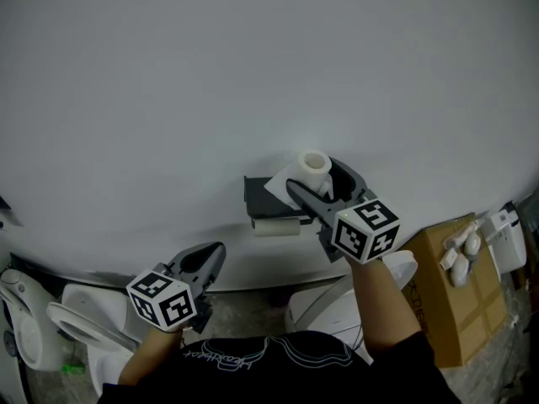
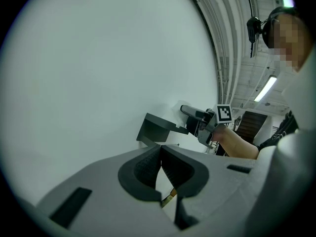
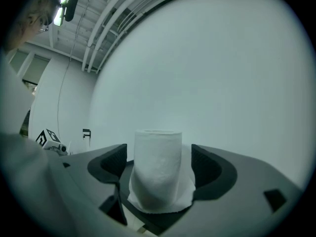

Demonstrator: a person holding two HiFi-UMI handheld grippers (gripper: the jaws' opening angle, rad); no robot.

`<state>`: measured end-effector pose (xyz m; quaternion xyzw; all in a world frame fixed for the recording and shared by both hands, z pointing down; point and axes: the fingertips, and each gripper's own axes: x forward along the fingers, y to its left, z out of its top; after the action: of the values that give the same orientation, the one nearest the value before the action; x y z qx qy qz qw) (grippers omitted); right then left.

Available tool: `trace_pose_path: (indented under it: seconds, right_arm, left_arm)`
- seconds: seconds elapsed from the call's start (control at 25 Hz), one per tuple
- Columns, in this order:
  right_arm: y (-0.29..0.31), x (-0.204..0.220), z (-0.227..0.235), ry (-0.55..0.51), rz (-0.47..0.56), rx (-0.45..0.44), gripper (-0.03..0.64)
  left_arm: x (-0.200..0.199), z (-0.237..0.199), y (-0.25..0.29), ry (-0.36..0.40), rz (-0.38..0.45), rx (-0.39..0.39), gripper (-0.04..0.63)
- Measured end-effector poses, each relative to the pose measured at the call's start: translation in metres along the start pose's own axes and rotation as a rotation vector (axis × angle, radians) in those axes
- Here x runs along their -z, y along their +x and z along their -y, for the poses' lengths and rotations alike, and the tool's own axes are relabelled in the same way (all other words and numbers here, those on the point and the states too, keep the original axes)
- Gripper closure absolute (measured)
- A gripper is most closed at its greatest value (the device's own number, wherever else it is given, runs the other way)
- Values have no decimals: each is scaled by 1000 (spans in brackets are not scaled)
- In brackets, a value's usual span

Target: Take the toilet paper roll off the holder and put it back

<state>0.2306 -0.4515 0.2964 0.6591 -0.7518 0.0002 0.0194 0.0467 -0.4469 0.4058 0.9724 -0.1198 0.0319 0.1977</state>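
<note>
A white toilet paper roll (image 1: pixel 314 165) stands upright on top of the dark grey wall holder (image 1: pixel 259 194), with a loose sheet spread under it. My right gripper (image 1: pixel 324 180) reaches around it from the right. In the right gripper view the roll (image 3: pixel 158 169) sits between the jaws of the right gripper (image 3: pixel 158 154), with a small gap on each side, so the pads do not press on it. A second white roll (image 1: pixel 276 226) hangs under the holder. My left gripper (image 1: pixel 205 262) is low at the left, away from the holder, with its jaws shut and empty (image 2: pixel 159 158).
The holder is fixed to a plain white wall (image 1: pixel 253 74). Below are white toilets (image 1: pixel 76 318) at the left and a toilet seat (image 1: pixel 337 305) in the middle. A cardboard box (image 1: pixel 455 284) with small white items stands at the right.
</note>
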Motion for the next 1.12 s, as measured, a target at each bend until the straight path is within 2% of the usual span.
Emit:
trace_pose_path:
  seconds: [0.12, 0.32, 0.44, 0.56, 0.68, 0.88, 1.04, 1.12]
  right_arm:
    - [-8, -5, -3, 2, 25, 5, 187]
    - [-36, -20, -17, -36, 81, -1, 204]
    - [-63, -30, -39, -68, 111, -42, 270]
    - [-90, -32, -62, -28, 129, -115, 338]
    - [-117, -24, -74, -12, 120, -132, 440]
    - [-155, -1, -94, 28, 77, -160, 517]
    - [-182, 20, -102, 92, 55, -179, 612]
    - [-194, 30, -104, 140, 48, -185, 612]
  left_arm:
    - [2, 1, -2, -5, 0, -4, 591]
    - [3, 10, -5, -7, 5, 3, 591]
    - [2, 25, -10, 4, 17, 14, 591]
    - [0, 44, -14, 18, 26, 27, 591]
    - [-2, 68, -17, 28, 34, 49, 591]
    - [-10, 115, -23, 63, 53, 111, 591]
    - [-5, 142, -28, 65, 51, 133, 591]
    - [0, 154, -28, 63, 37, 137, 591]
